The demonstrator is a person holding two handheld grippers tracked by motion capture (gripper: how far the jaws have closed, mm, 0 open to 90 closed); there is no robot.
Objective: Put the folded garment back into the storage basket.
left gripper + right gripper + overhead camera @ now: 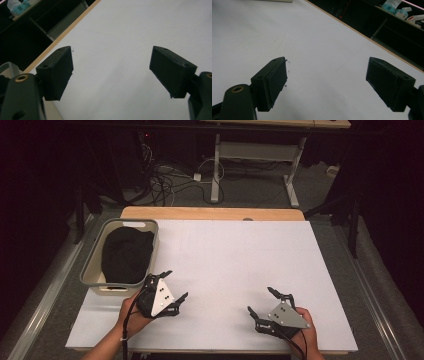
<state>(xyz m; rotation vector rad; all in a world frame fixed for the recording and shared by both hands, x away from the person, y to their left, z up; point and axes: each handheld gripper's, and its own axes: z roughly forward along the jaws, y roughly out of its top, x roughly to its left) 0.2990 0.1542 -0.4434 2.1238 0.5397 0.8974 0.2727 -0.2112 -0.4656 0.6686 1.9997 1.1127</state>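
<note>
- Left gripper (176,283): jaws spread wide, nothing btwn them, just bare white sheet. Grey three-cornered plate on top faces up, cable trails back along the forearm.
- Same gripper in its own view (112,72): two black pads far apart, one pad (58,72) w/ frayed specks at its edge; white surface runs on ahead of the tips.
- Left hand (132,315) wraps the body from behind, wrist comes in from the bottom edge of the high view.
- Just beyond and to the outer side of the left gripper: grey bin (93,269), its near rim almost at the gripper's upper jaw tip. Can't tell if they touch.
- In the bin: black cloth (127,254), bunched up, filling most of the inside. It lies ahead-left of the left gripper, well apart from the right one.
- Right gripper (262,300): also gaping, jaws empty, tips pointing fwd and toward the left gripper. Right hand (306,334) holds it from behind.
- Right gripper's own view (325,83): pads well apart, white sheet btwn them, a few dark specks by the left-hand pad.
- The two grippers sit well apart, bare sheet btwn them.
- Under both: white sheet (235,265) over the table, wood edge (210,213) showing at the far side, ahead of both tools.
- Farther off past the table: floor w/ tangled cables (165,182) and a desk frame (255,155).
</note>
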